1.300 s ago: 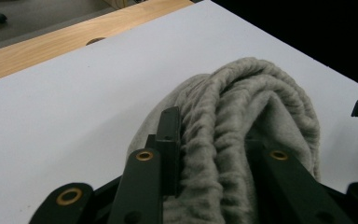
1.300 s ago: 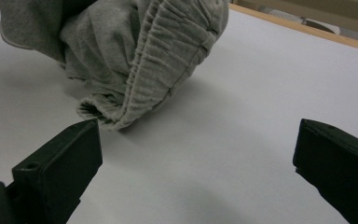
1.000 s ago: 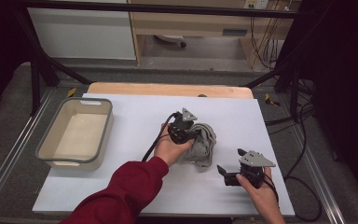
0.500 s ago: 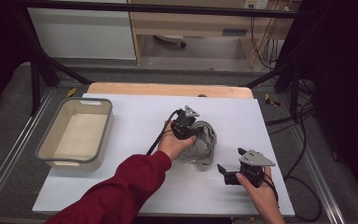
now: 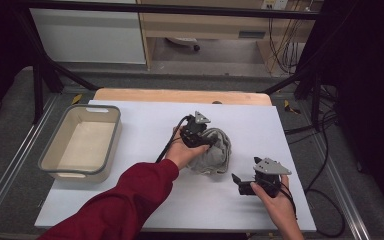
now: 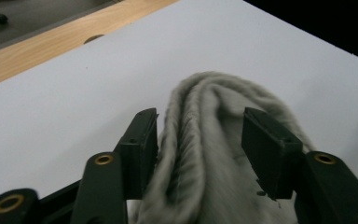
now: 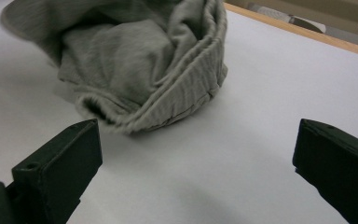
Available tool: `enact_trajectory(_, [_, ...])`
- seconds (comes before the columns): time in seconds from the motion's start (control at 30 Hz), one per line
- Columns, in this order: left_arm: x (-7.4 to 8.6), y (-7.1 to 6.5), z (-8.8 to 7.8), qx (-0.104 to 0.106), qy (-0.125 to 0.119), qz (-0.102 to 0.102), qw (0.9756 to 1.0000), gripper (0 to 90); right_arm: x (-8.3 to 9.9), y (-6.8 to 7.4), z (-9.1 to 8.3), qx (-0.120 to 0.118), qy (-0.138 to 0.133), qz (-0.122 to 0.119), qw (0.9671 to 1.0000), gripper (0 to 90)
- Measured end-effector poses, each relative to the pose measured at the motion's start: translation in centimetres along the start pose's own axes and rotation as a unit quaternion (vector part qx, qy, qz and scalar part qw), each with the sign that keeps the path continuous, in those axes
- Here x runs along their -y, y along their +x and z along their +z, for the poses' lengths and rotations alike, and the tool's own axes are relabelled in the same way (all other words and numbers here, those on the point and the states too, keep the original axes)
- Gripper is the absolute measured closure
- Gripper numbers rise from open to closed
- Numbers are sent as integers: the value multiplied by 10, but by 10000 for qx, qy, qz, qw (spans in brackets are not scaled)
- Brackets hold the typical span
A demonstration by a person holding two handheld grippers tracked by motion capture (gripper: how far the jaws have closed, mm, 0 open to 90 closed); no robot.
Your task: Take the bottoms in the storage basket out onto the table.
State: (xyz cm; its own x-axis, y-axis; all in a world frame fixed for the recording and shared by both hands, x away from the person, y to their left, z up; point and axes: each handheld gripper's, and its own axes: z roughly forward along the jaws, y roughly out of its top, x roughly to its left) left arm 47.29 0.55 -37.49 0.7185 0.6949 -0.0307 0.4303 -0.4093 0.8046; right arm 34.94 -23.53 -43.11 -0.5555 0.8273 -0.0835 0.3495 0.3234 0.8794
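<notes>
Left gripper (image 5: pixel 211 143) sits on top of the grey cloth (image 5: pixel 214 152), jaws about half open and just been opening. A fold of the cloth still lies between them; in the left gripper view the fold (image 6: pixel 200 154) brushes the pad on the left of the picture and clears the other, so nothing is clamped. Reads as a release after setting or tucking the fold down.

Right gripper (image 5: pixel 237 183) rests low on the white table top (image 5: pixel 130 125), just off the near right of the bundle, jaws wide apart and empty. The right gripper view looks straight at the ribbed hem (image 7: pixel 186 100), a short way ahead of the pads (image 7: pixel 70 154).

Cloth is a bunched heap directly under the left gripper, mid table. The tub (image 5: pixel 80 145) stands well off to the left gripper's left, nothing in it.

Step, my read: let-go done, regrasp pending. Next move likely needs the left one to lift clear without dragging the fold, then either gripper to pick a clean edge. The hem facing the right gripper looks the easiest. Risk: loose layers, so a pinch could catch several at once.
</notes>
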Motion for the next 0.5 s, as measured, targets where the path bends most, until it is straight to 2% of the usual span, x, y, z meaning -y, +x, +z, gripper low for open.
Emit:
enact_trajectory(0.1, [-1,-3,-2,19,-37,26,10000,393,-2,2,0,-66,-1,-50,10000,17])
enact_trajectory(0.3, [-3,-11,-4,-79,103,135,9998,303,-3,8,1,-102,66,-237,9996,17])
enact_trajectory(0.4, [-9,-12,-8,-154,68,81,9998,266,-3,7,3,-100,142,-252,9995,19])
enact_trajectory(0.5, [-16,-13,-12,-171,43,85,9998,230,-2,5,2,-85,104,-170,9998,18])
